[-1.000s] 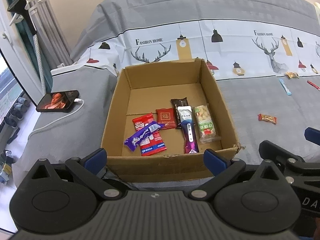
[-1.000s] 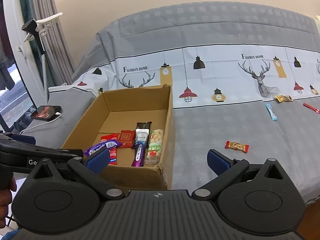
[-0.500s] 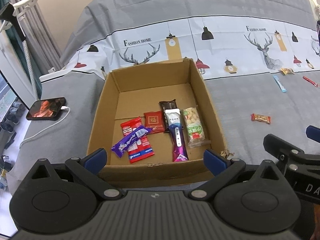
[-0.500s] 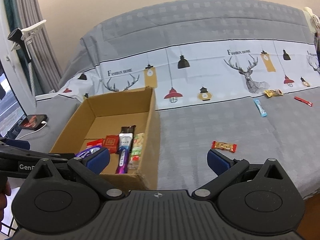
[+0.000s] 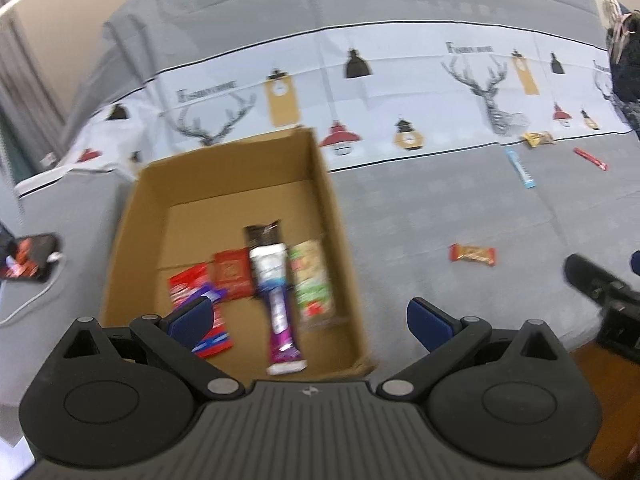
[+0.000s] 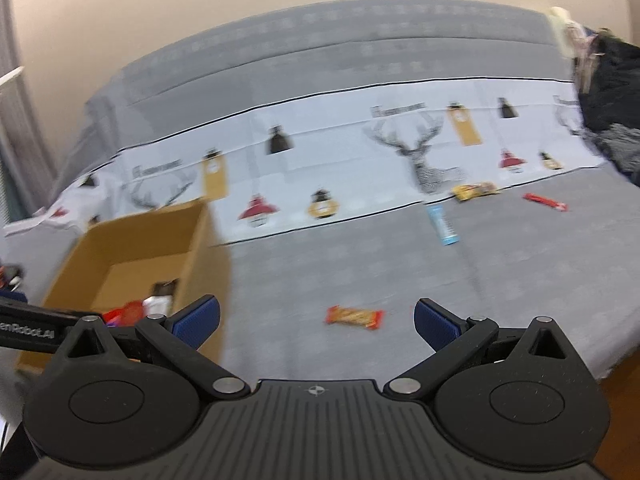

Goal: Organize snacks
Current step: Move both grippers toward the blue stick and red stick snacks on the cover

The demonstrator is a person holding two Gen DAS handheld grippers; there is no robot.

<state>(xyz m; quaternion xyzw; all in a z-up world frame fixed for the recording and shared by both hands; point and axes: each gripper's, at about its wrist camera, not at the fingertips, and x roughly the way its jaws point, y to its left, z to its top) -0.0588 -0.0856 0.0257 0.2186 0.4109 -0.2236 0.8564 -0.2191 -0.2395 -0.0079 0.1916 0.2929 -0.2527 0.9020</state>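
An open cardboard box (image 5: 340, 240) (image 6: 132, 244) sits on the grey bed and holds several snack packets, among them a purple bar (image 5: 280, 320) and a green-and-clear bag (image 5: 312, 280). Loose on the bedspread lie an orange-red bar (image 5: 473, 254) (image 6: 354, 316), a light blue stick (image 5: 520, 168) (image 6: 442, 226), a yellow packet (image 5: 540, 139) (image 6: 474, 191) and a thin red stick (image 5: 590, 159) (image 6: 545, 201). My left gripper (image 5: 310, 320) hangs open over the box's near right corner. My right gripper (image 6: 316, 318) is open, empty, just short of the orange-red bar.
A phone (image 5: 30, 256) on a white cable lies on the bed left of the box. Dark clothing (image 6: 608, 92) is piled at the far right. The bed's near edge and wooden floor (image 5: 600, 368) show at lower right. Both views are motion-blurred.
Both grippers have swung to the right. The box has slid left in both views, and the orange-red bar now sits between the right gripper's fingers in view. Both stayed open.
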